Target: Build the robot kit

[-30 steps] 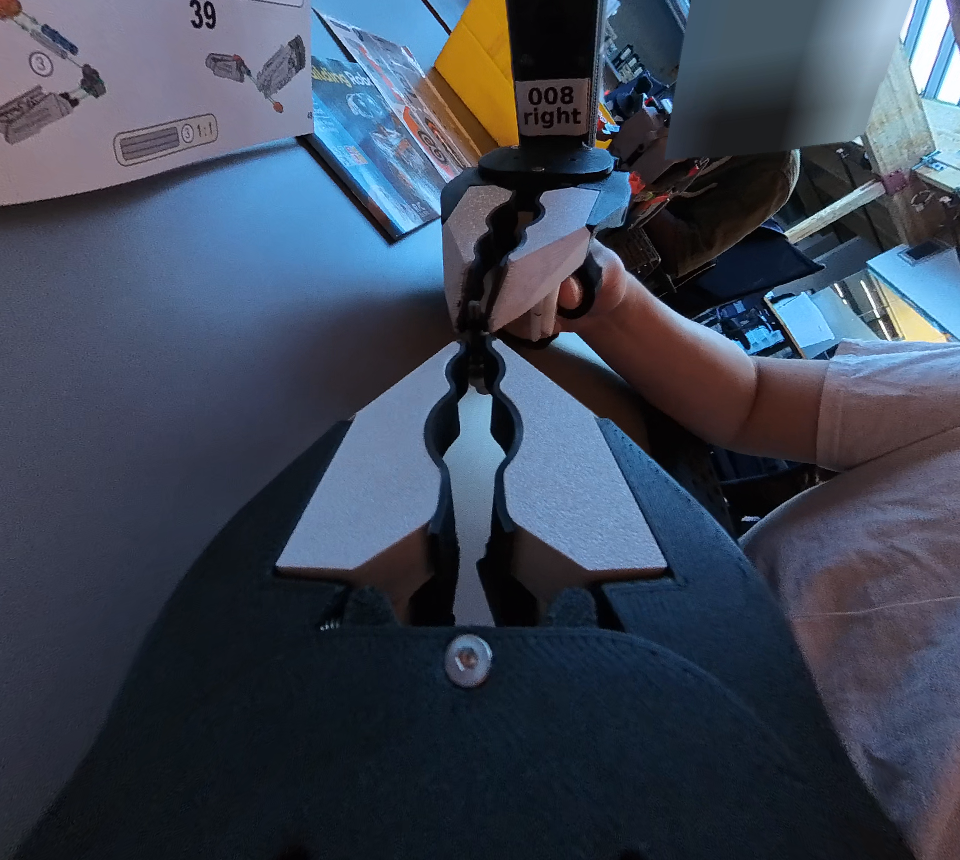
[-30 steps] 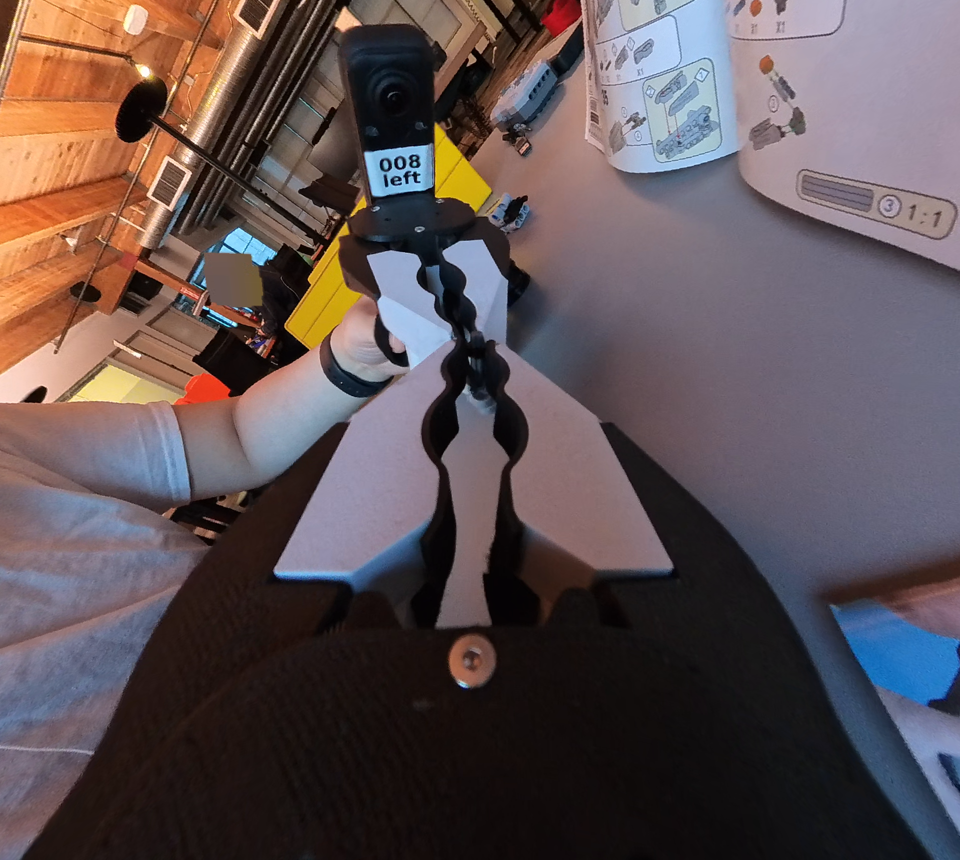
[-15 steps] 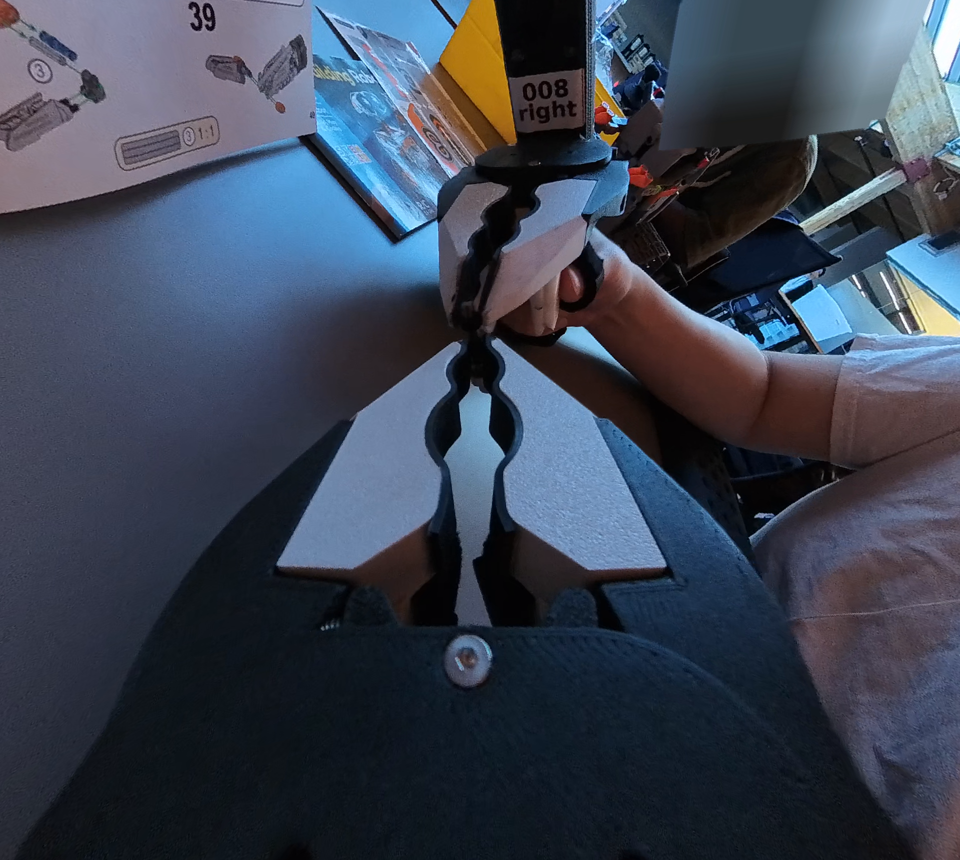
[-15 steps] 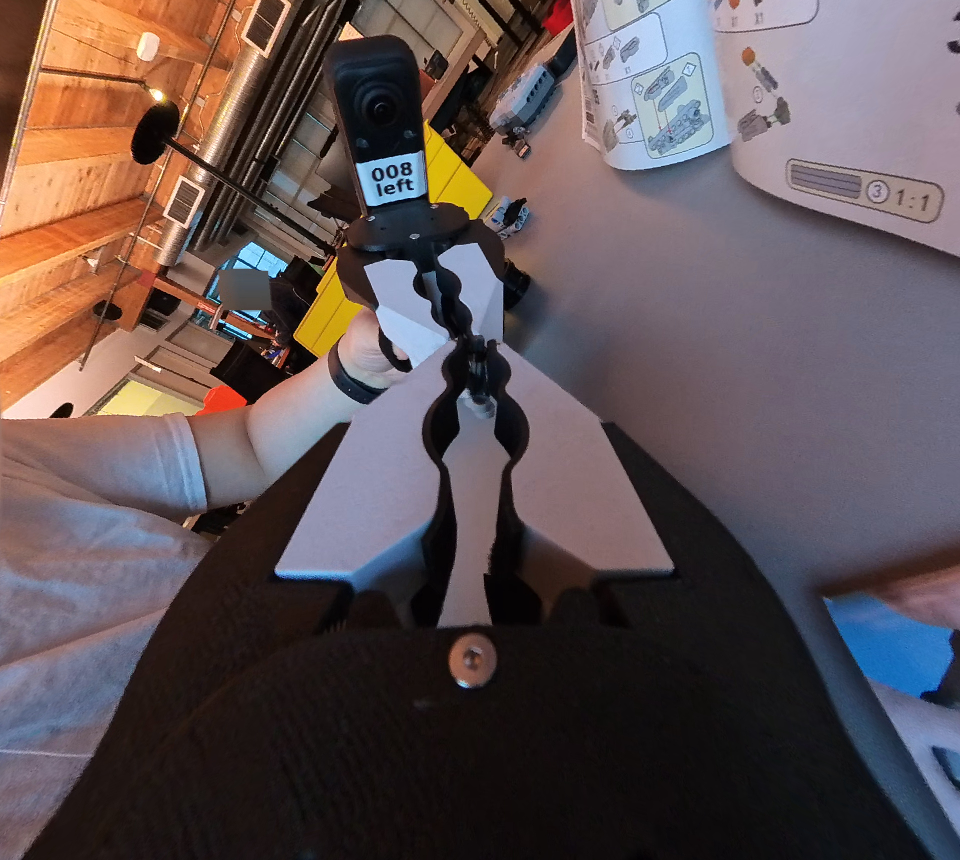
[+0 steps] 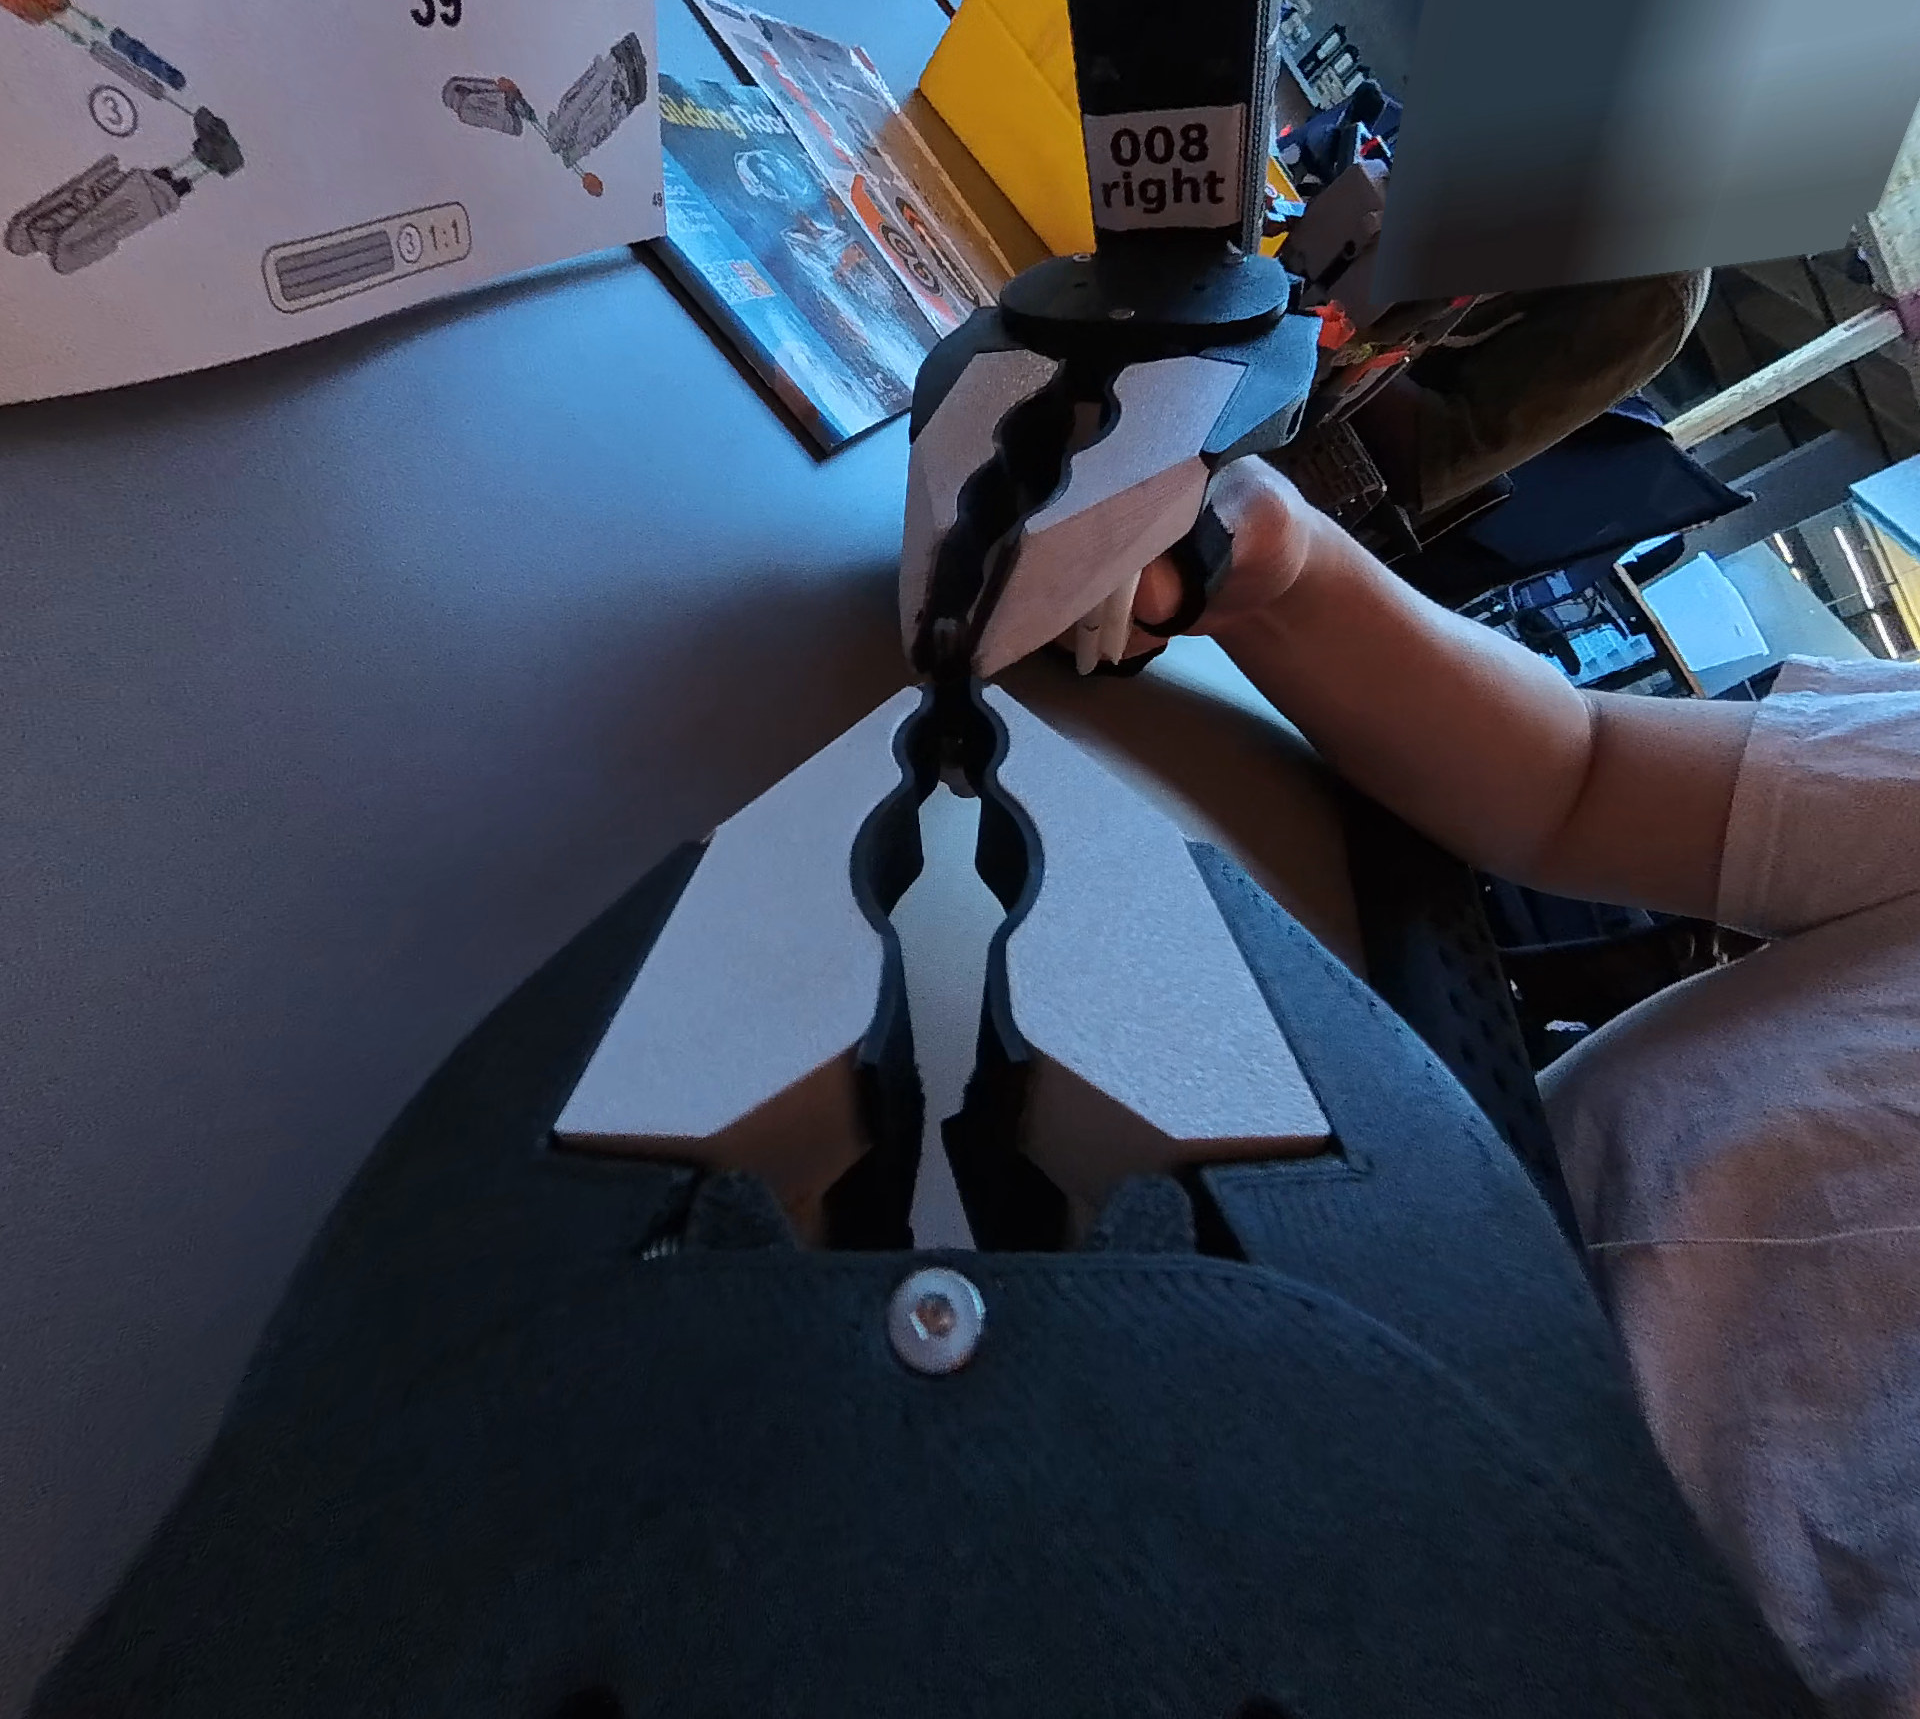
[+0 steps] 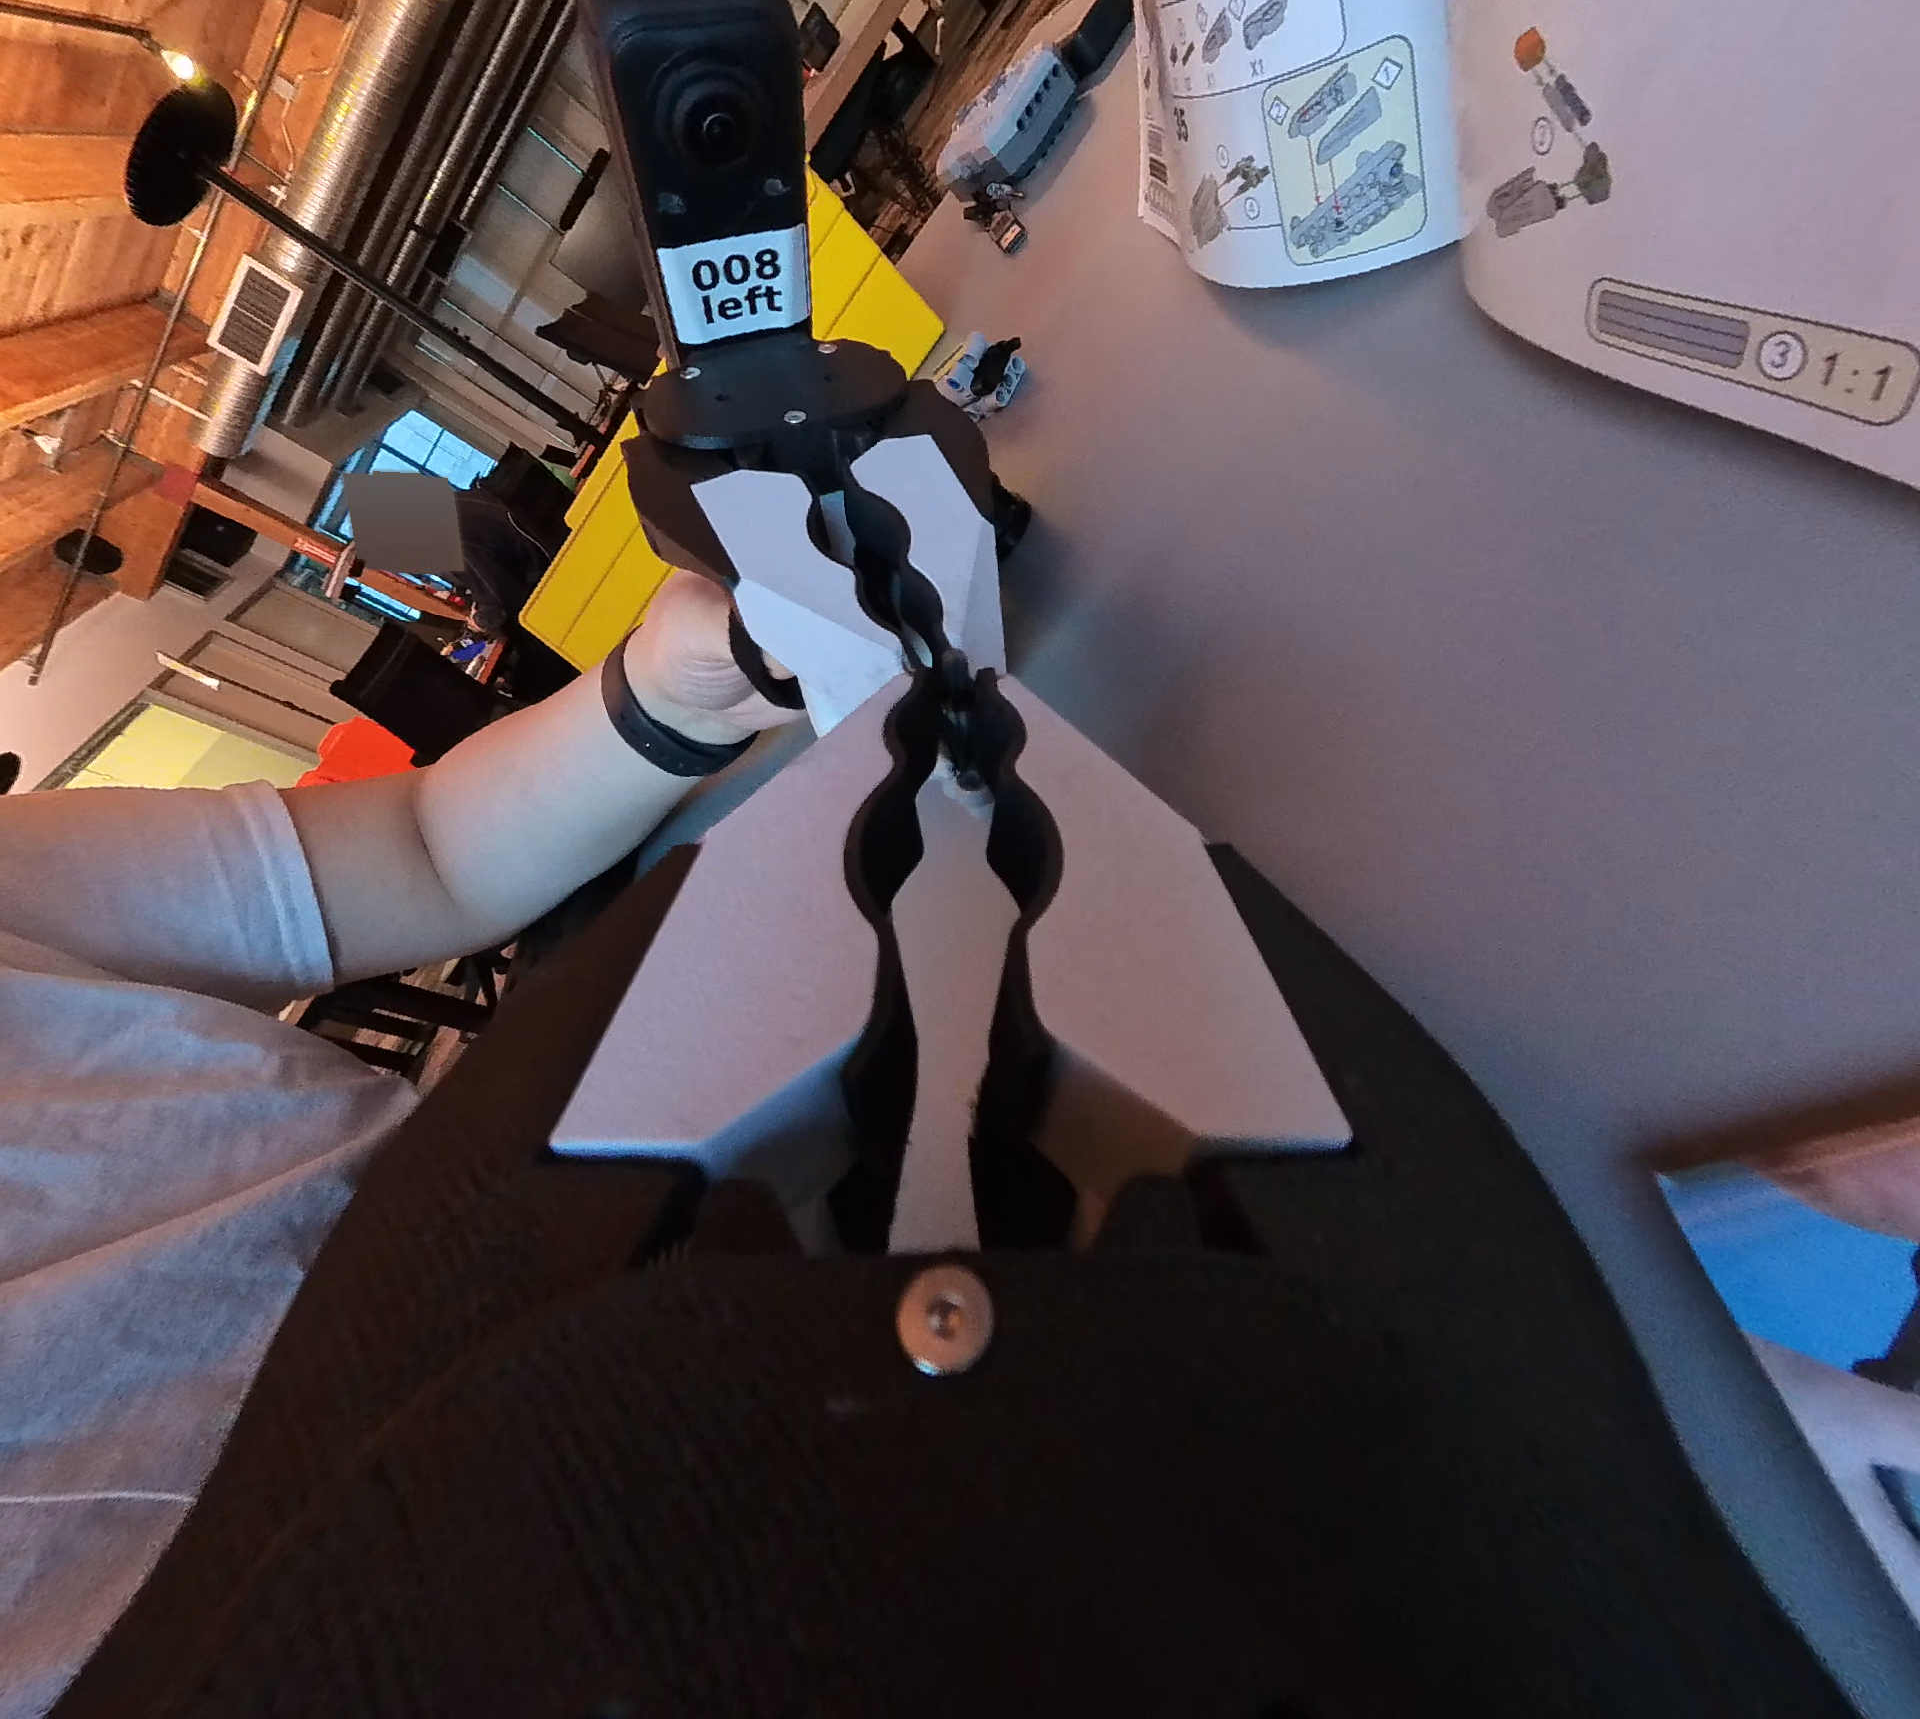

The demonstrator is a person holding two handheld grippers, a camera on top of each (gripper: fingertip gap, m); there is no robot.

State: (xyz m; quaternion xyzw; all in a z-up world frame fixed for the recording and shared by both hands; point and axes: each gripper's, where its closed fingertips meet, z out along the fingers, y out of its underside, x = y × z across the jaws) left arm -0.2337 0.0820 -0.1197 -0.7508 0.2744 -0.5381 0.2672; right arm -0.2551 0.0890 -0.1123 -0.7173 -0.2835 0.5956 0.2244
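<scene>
A: I've got the left gripper and right gripper tip to tip over the grey table, near its edge. Both are pinched narrow on one small dark piece.
B: I'd hold both in line, no twist. The piece is barely visible.

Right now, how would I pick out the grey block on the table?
Follow the grey table away to its far end, left of the curled instruction sheet. The grey block sits there, pale and boxy, far bulkier than the small dark parts scattered just before it.
</scene>
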